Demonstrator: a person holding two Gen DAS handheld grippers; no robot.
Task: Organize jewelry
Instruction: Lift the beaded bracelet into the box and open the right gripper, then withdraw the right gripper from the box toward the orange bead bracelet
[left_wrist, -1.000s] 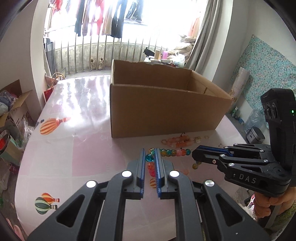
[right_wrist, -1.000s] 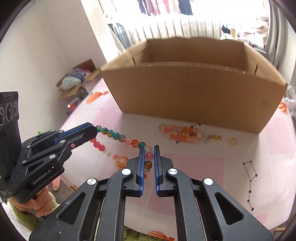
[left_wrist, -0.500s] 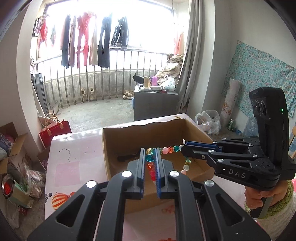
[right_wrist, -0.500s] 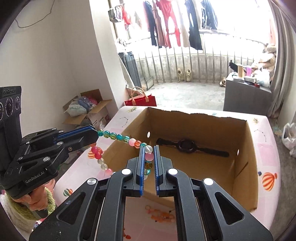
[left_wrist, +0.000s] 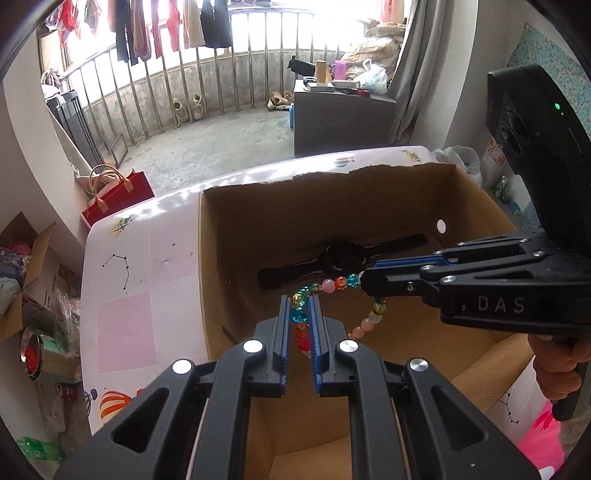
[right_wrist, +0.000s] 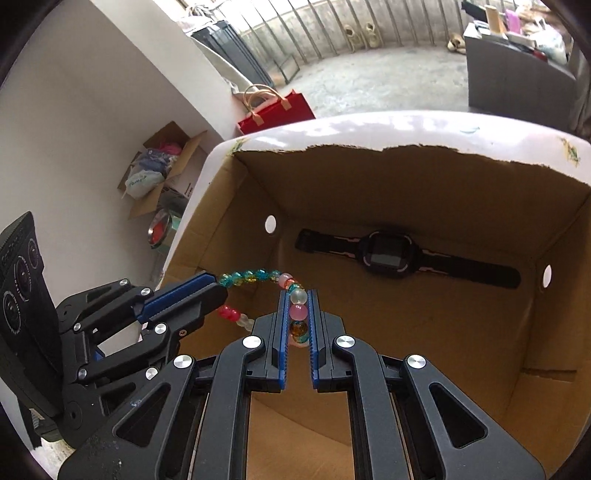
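Your left tongs (left_wrist: 300, 321) and right tongs (right_wrist: 298, 314) both pinch the bead bracelet (right_wrist: 258, 275) over the box (right_wrist: 406, 184); watch (right_wrist: 391, 254) at 12 o'clock.

You've got one cardboard box (right_wrist: 424, 177), one watch (right_wrist: 388, 254), one bead string (right_wrist: 258, 275), and two grippers: left gripper (left_wrist: 300, 306), right gripper (right_wrist: 298, 299).

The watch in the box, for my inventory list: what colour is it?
Black watch, with thin pale strap markings; clearest in the right wrist view.
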